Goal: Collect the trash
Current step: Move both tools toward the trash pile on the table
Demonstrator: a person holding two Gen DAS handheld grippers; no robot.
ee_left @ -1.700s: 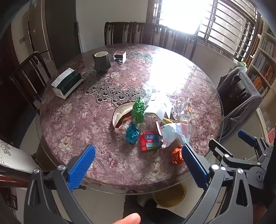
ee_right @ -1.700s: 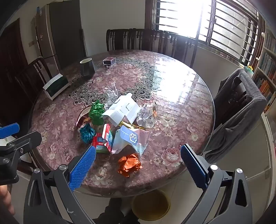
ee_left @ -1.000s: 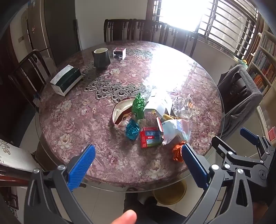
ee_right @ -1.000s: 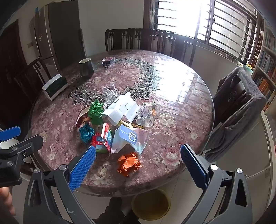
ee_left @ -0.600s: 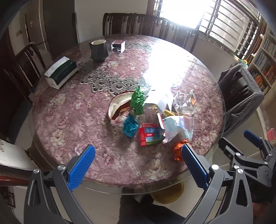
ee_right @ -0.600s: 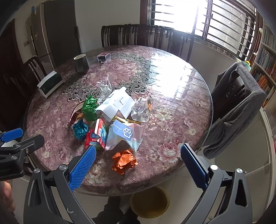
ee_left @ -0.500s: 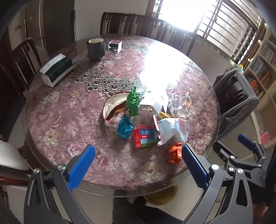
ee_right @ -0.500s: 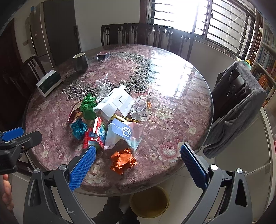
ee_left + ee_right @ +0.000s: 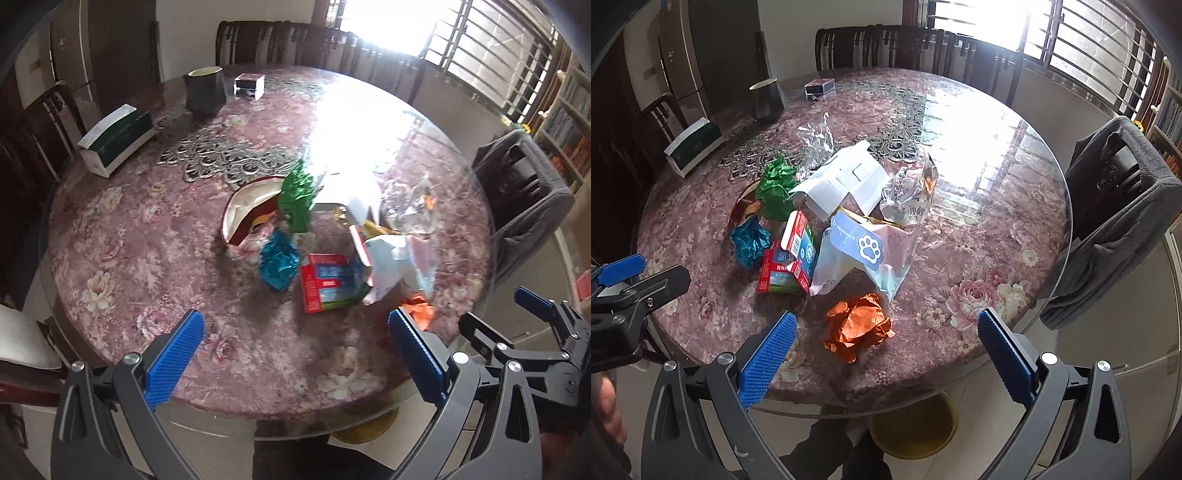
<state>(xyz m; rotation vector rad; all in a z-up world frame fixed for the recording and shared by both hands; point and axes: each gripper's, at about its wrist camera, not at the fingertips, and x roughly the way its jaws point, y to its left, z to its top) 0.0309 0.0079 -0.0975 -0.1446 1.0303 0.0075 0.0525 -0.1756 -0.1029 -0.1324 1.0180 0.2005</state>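
Your left gripper (image 9: 291,354) is spread wide with nothing between its 2 blue pads, sitting at the bottom of the left wrist view over the near edge of the round table (image 9: 122,236). Your right gripper (image 9: 886,354) is equally wide apart and empty, low in the right wrist view, and the orange crumpled paper (image 9: 858,326) lies on the table just above the gap between its pads.

The trash is bunched near the middle of both frames. In the right wrist view you have a teal crumpled foil (image 9: 750,242) at centre left, touching the red carton (image 9: 786,258) to its right. A green crumpled foil (image 9: 775,188) sits above the teal one, beside a white flattened box (image 9: 842,181). The plastic bag with a paw print (image 9: 864,254) leans against the carton's right side, and a silver wrapper (image 9: 908,195) stands upper right of that bag. A clear crumpled film (image 9: 816,138) lies further up the frame.

In the upper left of the left wrist view you see a tissue box (image 9: 116,138), a dark cup (image 9: 205,90) and a small box (image 9: 249,85), well apart from the trash. A yellow bin (image 9: 912,424) shows under the table edge at bottom centre of the right wrist view. A chair draped with grey cloth (image 9: 1115,218) stands at the right.
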